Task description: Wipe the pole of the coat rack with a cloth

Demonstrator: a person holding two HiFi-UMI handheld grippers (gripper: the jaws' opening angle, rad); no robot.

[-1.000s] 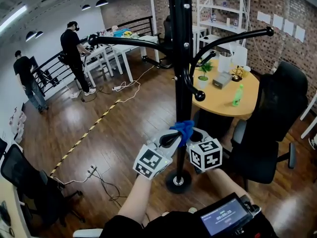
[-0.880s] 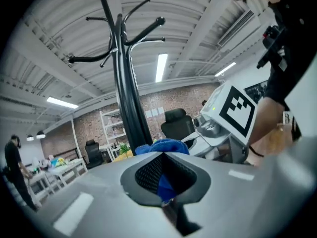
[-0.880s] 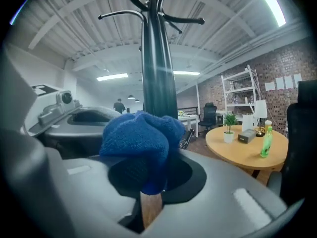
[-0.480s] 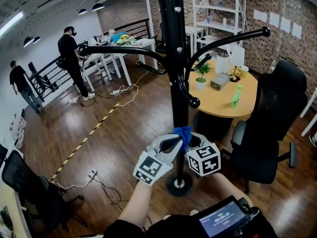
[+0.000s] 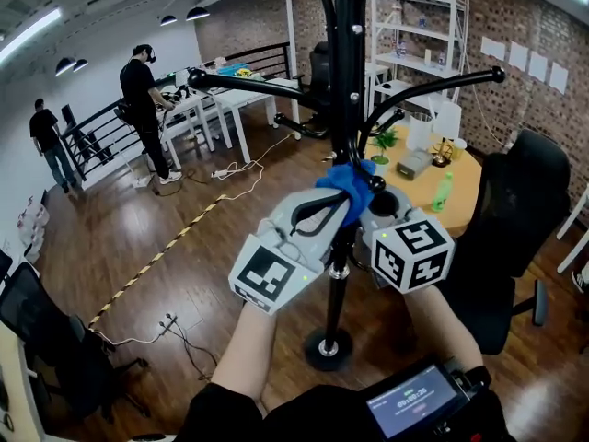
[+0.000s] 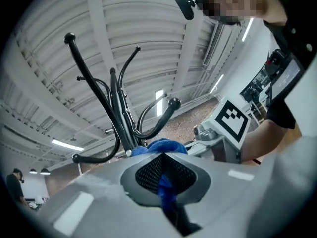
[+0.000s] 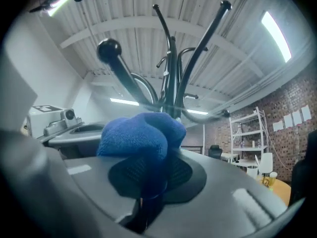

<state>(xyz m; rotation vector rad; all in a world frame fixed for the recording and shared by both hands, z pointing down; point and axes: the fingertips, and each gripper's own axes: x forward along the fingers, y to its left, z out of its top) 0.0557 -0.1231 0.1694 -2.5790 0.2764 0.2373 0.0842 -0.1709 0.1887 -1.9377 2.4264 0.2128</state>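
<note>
Head view: where is the blue cloth (image 5: pixel 347 188) seen?
— At the centre of the frame, pressed against the black pole (image 5: pixel 346 72) of the coat rack (image 5: pixel 329 346), level with the lowest hooks.
— How are the tools held?
— The left tool (image 5: pixel 324 207) is clamped on the cloth from the left, the right tool (image 5: pixel 366 208) from the right. In each gripper view a fold of cloth is pinched between the jaws. Whether the pole is fully wrapped cannot be told.
</note>
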